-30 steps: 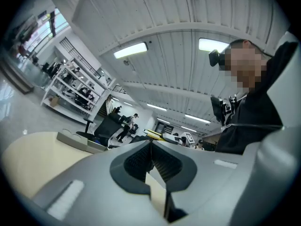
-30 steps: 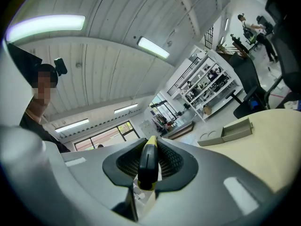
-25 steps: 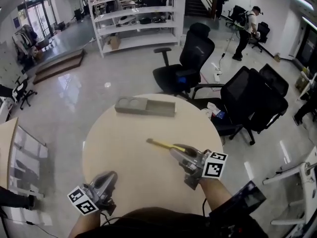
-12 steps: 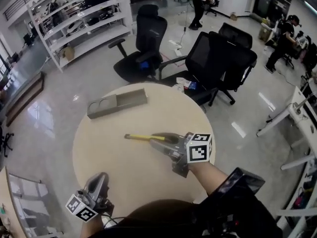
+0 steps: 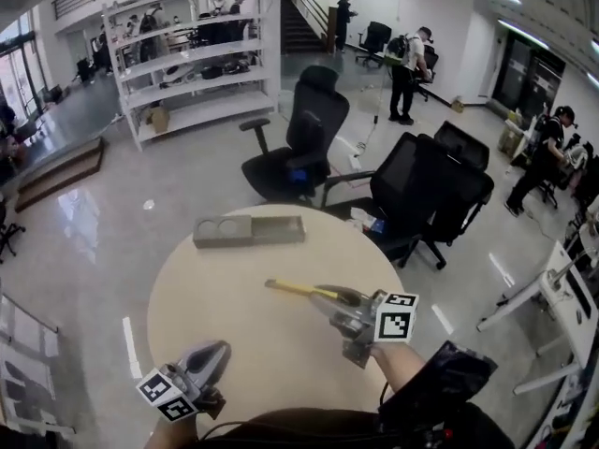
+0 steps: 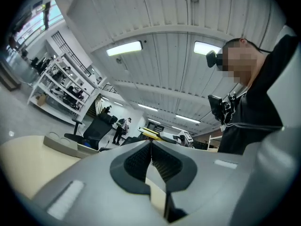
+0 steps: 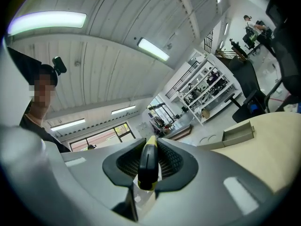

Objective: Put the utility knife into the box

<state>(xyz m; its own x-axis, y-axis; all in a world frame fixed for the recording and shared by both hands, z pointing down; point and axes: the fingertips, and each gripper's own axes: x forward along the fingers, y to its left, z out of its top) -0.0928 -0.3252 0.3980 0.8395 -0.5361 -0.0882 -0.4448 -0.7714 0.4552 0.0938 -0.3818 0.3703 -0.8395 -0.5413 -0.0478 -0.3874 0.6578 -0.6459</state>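
Note:
My right gripper point(image 5: 328, 297) is shut on the yellow and black utility knife point(image 5: 301, 291), which sticks out to the left above the round beige table point(image 5: 215, 307). In the right gripper view the utility knife point(image 7: 148, 166) sits clamped between the ribbed pads. The grey box point(image 5: 249, 230) lies at the table's far edge, with two round recesses at its left end and an open compartment at its right; the grey box point(image 7: 237, 134) shows at right in that view too. My left gripper point(image 5: 217, 353) rests at the table's near edge, jaws together with nothing between them.
Black office chairs point(image 5: 304, 143) stand just beyond the table, more chairs point(image 5: 440, 190) to the right. White shelving point(image 5: 192, 64) lines the back. People stand further off in the room. A white desk point(image 5: 562, 297) is at far right.
The head view has swung, so the table and box shifted in the picture. My right gripper keeps its hold on the knife above the table; the left gripper stays at the near edge.

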